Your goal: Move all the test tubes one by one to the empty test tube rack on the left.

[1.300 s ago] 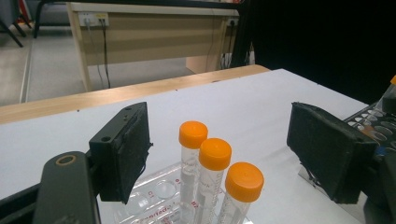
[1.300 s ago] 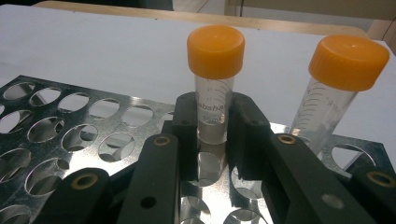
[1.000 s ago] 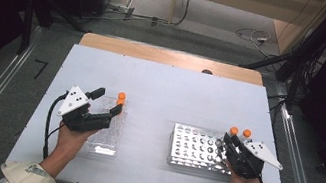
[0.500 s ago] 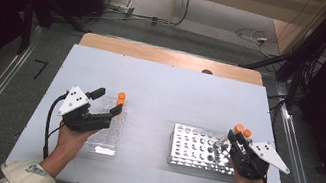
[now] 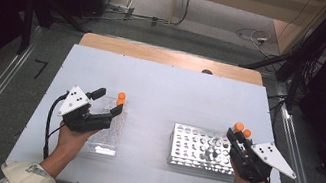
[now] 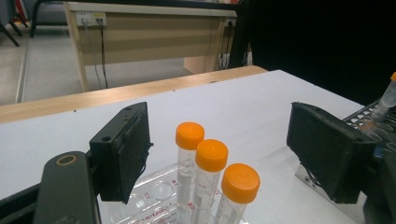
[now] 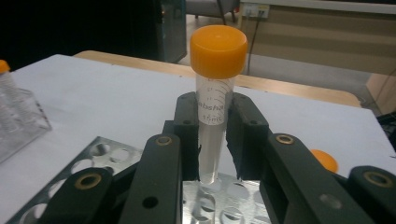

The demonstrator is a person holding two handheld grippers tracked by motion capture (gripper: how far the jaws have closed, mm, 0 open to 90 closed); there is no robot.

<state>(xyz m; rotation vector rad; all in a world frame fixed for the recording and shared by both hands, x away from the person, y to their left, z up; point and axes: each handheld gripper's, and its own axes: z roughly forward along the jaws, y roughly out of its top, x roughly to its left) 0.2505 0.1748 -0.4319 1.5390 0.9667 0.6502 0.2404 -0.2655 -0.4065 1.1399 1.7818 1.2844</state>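
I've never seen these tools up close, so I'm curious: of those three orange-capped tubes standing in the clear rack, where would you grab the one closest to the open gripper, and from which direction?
Grip the nearest tube on its clear wall just under the orange cap, coming in level from the left gripper's side. It stands upright, first in the row, and the clear rack hides its base.

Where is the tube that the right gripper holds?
The tube is clamped upright in the right gripper, above the metal rack's right end; in the high view, it's on the table's right side.
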